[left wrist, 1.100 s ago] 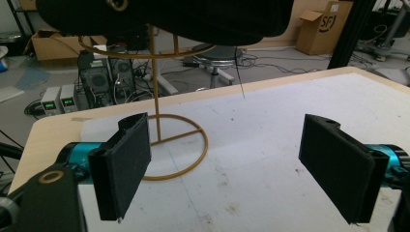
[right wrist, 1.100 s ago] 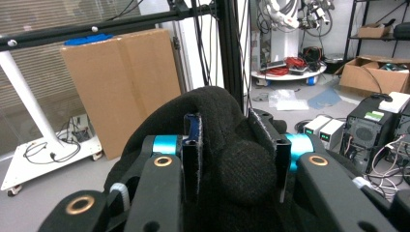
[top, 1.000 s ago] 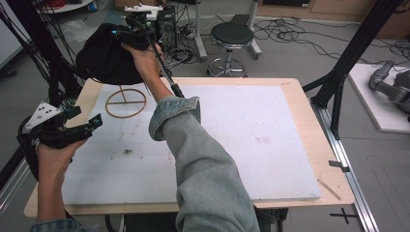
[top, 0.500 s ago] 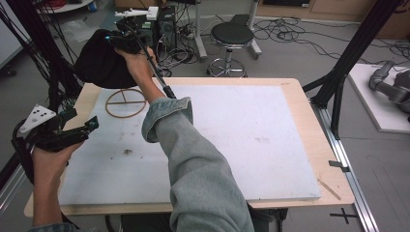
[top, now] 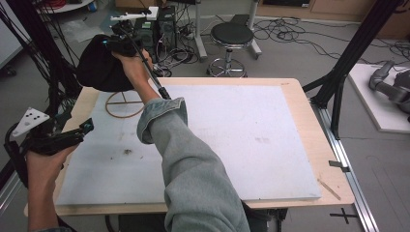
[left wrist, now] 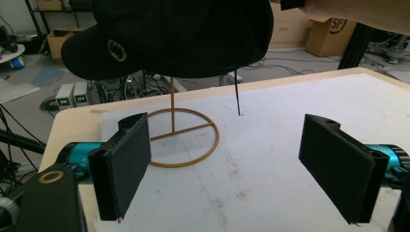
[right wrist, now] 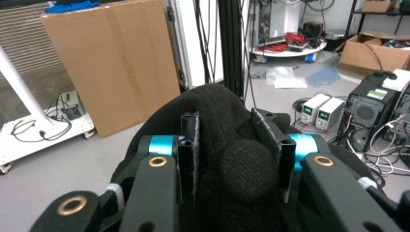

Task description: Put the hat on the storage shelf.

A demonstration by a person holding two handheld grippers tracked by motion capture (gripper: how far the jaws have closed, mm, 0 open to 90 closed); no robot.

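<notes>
your right gripper (right wrist: 232,159) pinches the black knitted cap (left wrist: 183,34); centre it over the gold wire stand (left wrist: 181,137) before releasing. left gripper (left wrist: 232,169) stays spread.

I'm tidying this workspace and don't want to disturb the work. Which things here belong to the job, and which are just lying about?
Part of the job:
- black hat, pinched in the right claw
- gold stand under it
- left claw, open, waiting nearby

Just lying about:
- stool
- cardboard sheet
- boxes
- floor cables
</notes>
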